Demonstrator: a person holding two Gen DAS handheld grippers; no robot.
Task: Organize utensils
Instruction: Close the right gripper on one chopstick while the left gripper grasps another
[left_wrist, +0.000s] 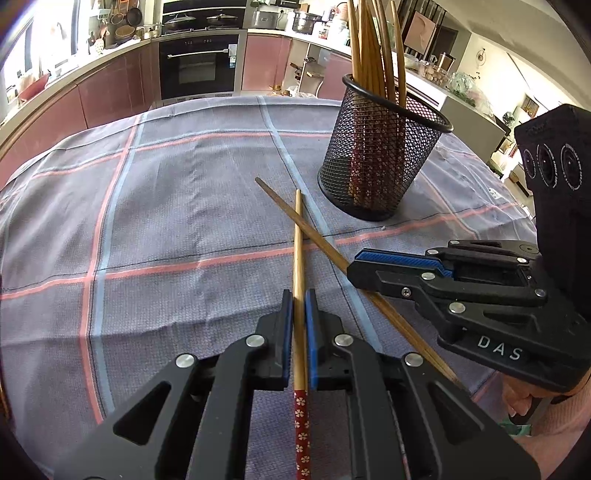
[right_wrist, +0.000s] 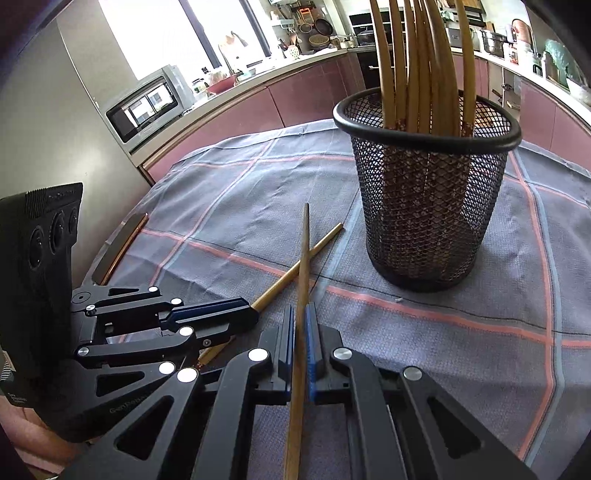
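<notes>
Two bamboo chopsticks lie crossed on the checked cloth in front of a black mesh cup (left_wrist: 380, 162) (right_wrist: 424, 206) that holds several upright chopsticks. My left gripper (left_wrist: 298, 297) is shut on the chopstick with the red floral handle (left_wrist: 299, 258), which points straight ahead. My right gripper (right_wrist: 300, 310) is shut on the plain brown chopstick (right_wrist: 303, 258), whose tip points toward the cup. Each gripper shows in the other's view: the right gripper (left_wrist: 356, 269) on the diagonal stick (left_wrist: 280, 203), the left gripper (right_wrist: 251, 314) on the slanting stick (right_wrist: 295, 269).
The grey-blue tablecloth (left_wrist: 166, 221) with pink and blue lines covers a round table. Its bare rim (right_wrist: 122, 240) shows at the left. A hand in a pink sleeve (left_wrist: 535, 406) holds the right gripper. Kitchen cabinets and an oven (left_wrist: 201, 66) stand beyond the table.
</notes>
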